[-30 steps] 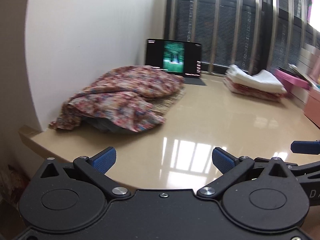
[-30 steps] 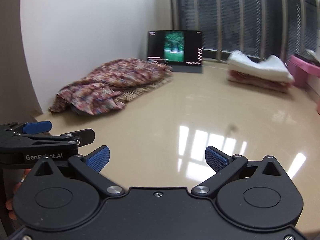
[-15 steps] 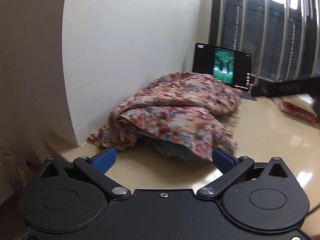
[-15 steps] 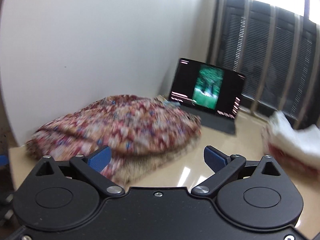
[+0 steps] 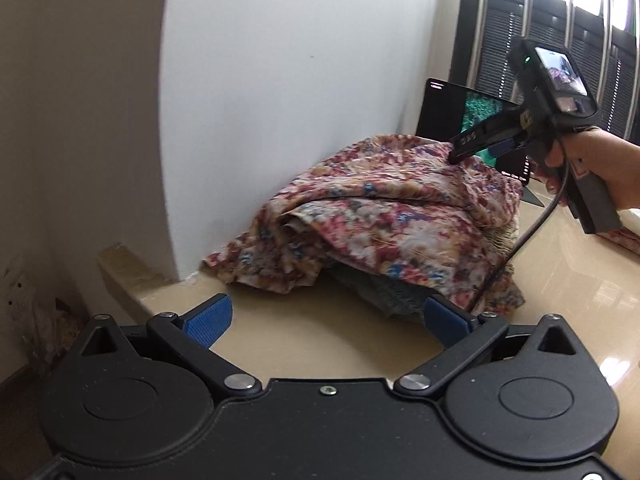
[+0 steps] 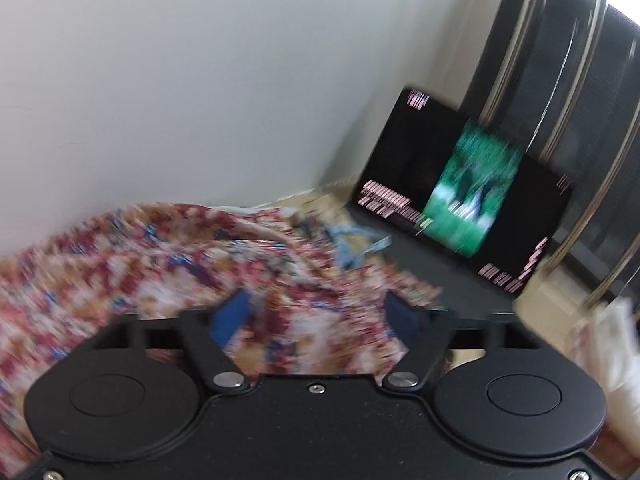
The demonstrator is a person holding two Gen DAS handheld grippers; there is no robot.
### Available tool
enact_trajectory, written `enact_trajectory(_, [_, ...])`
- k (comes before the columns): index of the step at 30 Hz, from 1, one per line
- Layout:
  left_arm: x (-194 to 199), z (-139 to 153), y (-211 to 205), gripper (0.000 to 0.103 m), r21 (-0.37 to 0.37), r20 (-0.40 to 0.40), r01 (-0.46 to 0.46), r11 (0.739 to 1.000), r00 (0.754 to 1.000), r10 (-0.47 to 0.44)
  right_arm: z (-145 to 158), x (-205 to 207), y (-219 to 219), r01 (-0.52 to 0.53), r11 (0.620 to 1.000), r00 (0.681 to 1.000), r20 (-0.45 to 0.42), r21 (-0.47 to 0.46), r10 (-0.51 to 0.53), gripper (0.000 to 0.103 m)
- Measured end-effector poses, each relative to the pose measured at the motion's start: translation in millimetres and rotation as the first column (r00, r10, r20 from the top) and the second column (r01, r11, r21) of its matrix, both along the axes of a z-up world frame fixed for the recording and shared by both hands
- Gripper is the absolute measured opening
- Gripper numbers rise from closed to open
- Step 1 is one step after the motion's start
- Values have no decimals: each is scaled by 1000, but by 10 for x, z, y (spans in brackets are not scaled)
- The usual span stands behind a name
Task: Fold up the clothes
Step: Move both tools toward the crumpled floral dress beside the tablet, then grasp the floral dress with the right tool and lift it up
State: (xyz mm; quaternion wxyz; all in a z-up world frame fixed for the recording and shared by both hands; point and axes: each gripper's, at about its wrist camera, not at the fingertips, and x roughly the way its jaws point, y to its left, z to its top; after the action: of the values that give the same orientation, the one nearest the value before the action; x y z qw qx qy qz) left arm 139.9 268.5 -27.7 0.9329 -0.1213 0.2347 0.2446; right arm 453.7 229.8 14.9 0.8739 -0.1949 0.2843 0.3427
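The floral garment [image 5: 384, 216] lies heaped along the desk's [image 5: 320, 336] wall edge. My right hand-held gripper [image 6: 316, 314] has just been narrowing over its top; grip unclear. My left hand-held gripper [image 5: 326, 316] gapes wide, empty.

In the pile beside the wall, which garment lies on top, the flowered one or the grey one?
The flowered cloth lies on top and covers almost the whole pile. The grey knitted piece only peeks out from under its front edge.

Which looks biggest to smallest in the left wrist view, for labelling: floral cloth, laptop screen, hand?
1. Floral cloth, clearly largest.
2. and 3. Laptop screen and hand: unsure, the screen is partly hidden and farther away.
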Motion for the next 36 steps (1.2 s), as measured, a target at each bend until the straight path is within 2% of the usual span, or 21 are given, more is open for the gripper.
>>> enact_trajectory(1, [-14, 4, 15, 103, 1, 0, -1, 1000, 1000, 1, 27, 13, -9, -24, 999, 998, -54, 29, 25, 0])
enact_trajectory(4, [-8, 18, 25, 103, 5, -7, 9, 1000, 1000, -9, 152, -68, -102, -48, 996, 993, -108, 76, 56, 0])
enact_trajectory(7, [47, 75, -4, 103, -8, 2, 38, 999, 999, -38, 345, -122, -375, -37, 971, 967, -236, 236, 95, 0])
enact_trajectory(11, [139, 194, -116, 103, 16, 20, 71, 997, 997, -71, 643, -297, -939, -36, 893, 941, -286, 449, 182, 0])
enact_trajectory(14, [198, 253, -224, 103, 15, 23, 107, 994, 994, -108, 870, -509, -1420, -32, 813, 928, -285, 582, 241, 0])
enact_trajectory(15, [219, 267, -266, 103, 9, 23, 125, 992, 992, -125, 922, -593, -1550, -38, 802, 932, -269, 596, 244, 0])
enact_trajectory(17, [262, 284, -349, 103, 3, 13, 137, 991, 991, -137, 988, -771, -1769, -65, 816, 952, -210, 575, 224, 0])
enact_trajectory(18, [278, 288, -390, 103, 2, 6, 135, 991, 991, -135, 996, -843, -1842, -74, 837, 962, -182, 542, 202, 0])
enact_trajectory(19, [291, 292, -429, 103, 1, -1, 132, 991, 991, -132, 953, -877, -1872, -63, 870, 971, -170, 488, 165, 6])
enact_trajectory(20, [284, 293, -467, 103, -1, -2, 134, 991, 991, -134, 888, -889, -1898, -38, 899, 977, -173, 437, 125, 27])
enact_trajectory(21, [267, 287, -496, 103, -2, 0, 138, 990, 990, -138, 819, -887, -1921, -10, 918, 980, -180, 397, 88, 41])
enact_trajectory(22, [248, 279, -523, 103, -2, 1, 142, 990, 990, -142, 751, -869, -1935, 13, 926, 980, -187, 377, 63, 63])
enact_trajectory(23, [221, 268, -537, 103, -1, 0, 145, 989, 989, -145, 704, -834, -1919, 21, 931, 981, -186, 364, 51, 72])
enact_trajectory(26, [134, 222, -521, 103, 2, 0, 141, 990, 990, -141, 621, -669, -1766, 23, 942, 985, -168, 334, 36, 83])
enact_trajectory(29, [79, 169, -422, 103, -14, 6, 131, 991, 991, -131, 603, -426, -1390, 1, 953, 990, -137, 303, 43, 84])
enact_trajectory(33, [83, 79, -251, 103, -45, 5, 113, 993, 994, -113, 475, -56, -736, -8, 970, 987, -153, 244, 46, 84])
enact_trajectory(36, [89, 23, -118, 103, -60, -4, 102, 993, 995, -102, 284, 183, -289, 32, 987, 986, -165, 157, -5, 84])
